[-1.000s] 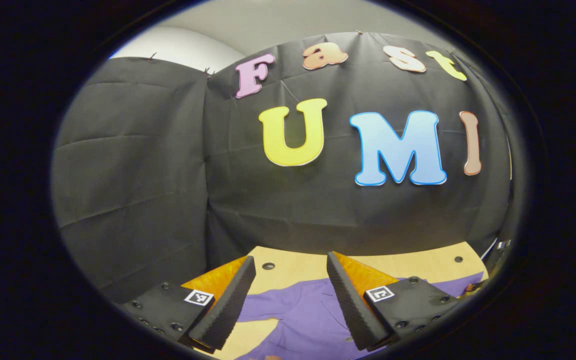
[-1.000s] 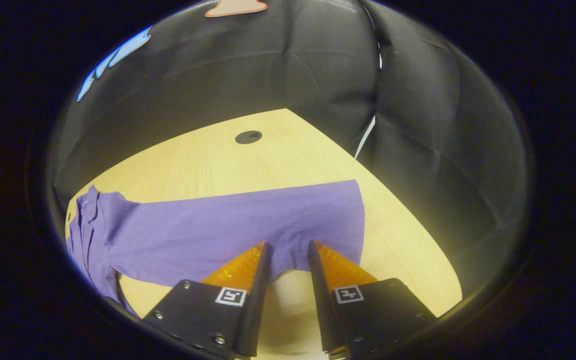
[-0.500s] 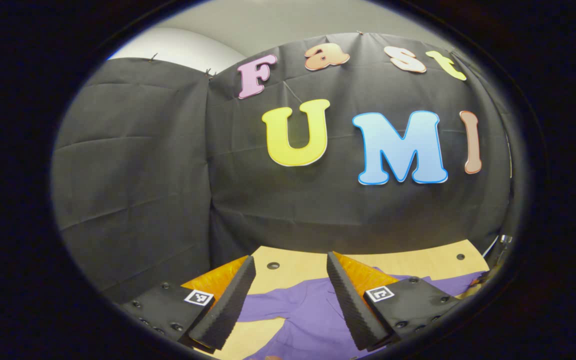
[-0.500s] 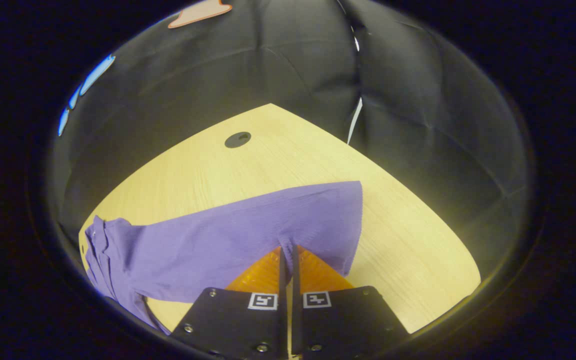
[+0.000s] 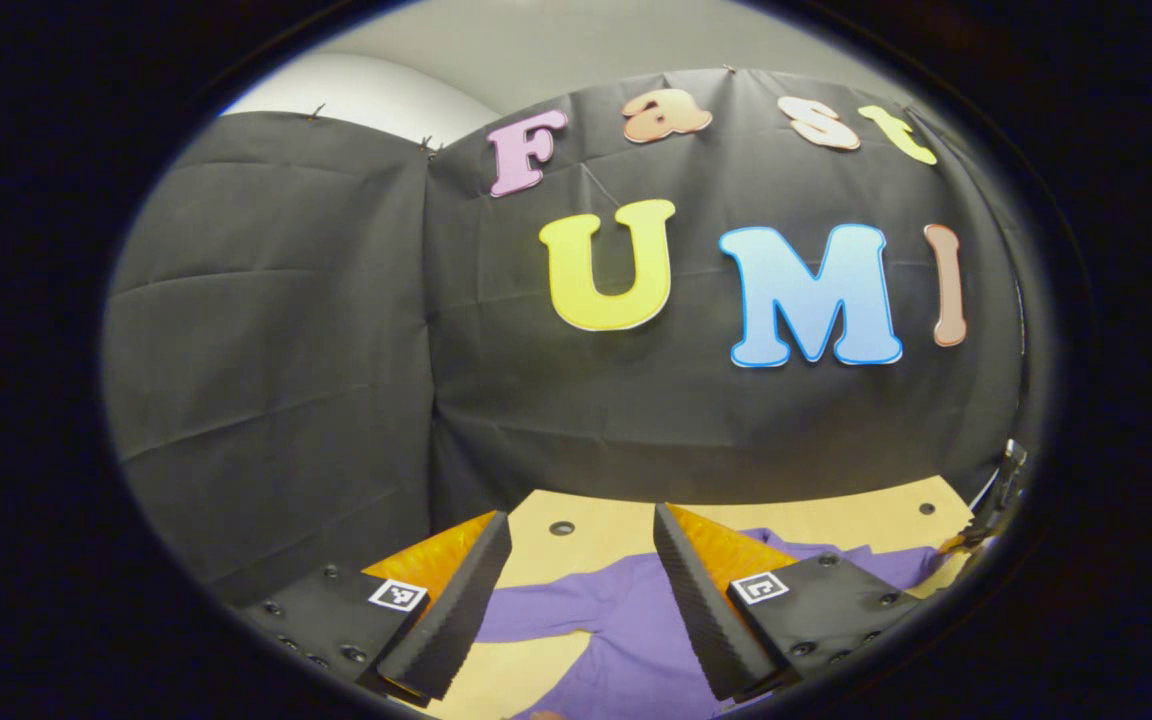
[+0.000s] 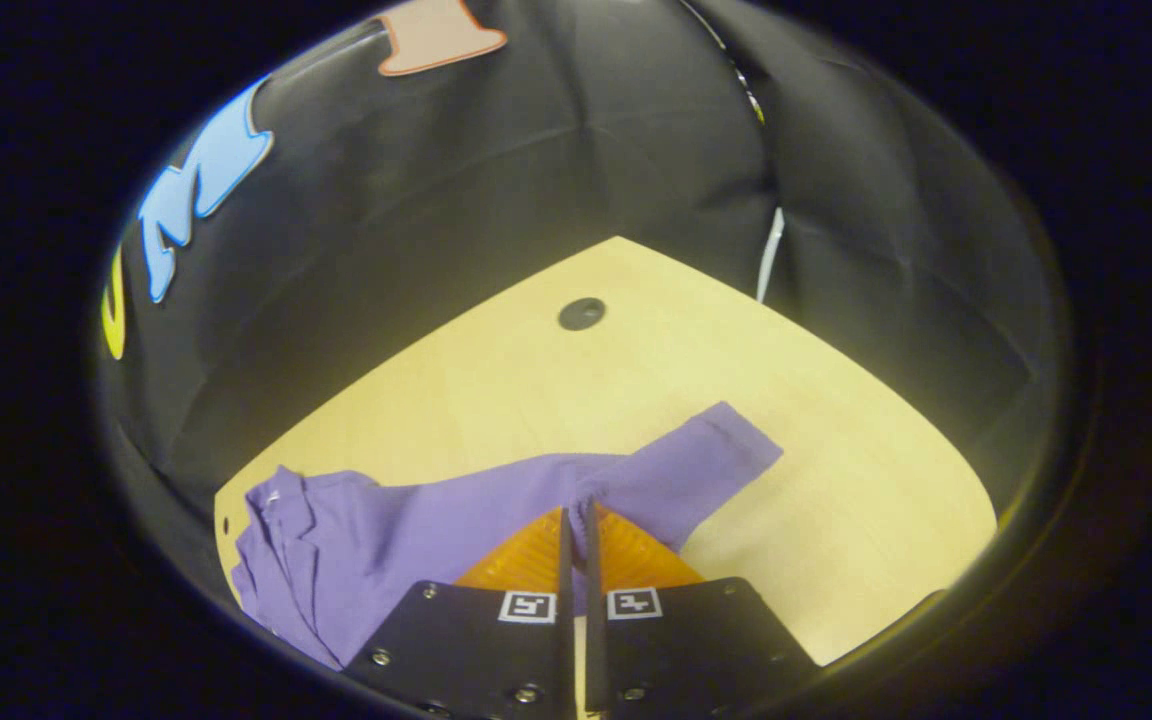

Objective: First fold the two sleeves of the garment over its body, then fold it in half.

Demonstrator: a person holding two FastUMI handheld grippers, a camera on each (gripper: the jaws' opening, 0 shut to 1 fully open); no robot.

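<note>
We see the purple ribbed-fabric garment (image 6: 416,520) lying on the pale wooden worktop (image 6: 636,370), its sleeve (image 6: 681,475) stretched along a long axis running from the bunched collar end out to the cuff, which points toward the worktop's far right edge. Our right gripper (image 6: 576,520) has its fingers pressed together on the sleeve, pinching a fold partway along. Our left gripper (image 5: 576,585) hovers spread above the body. The cloth looks light, soft and limp, so we judge gripping near the cuff best.
</note>
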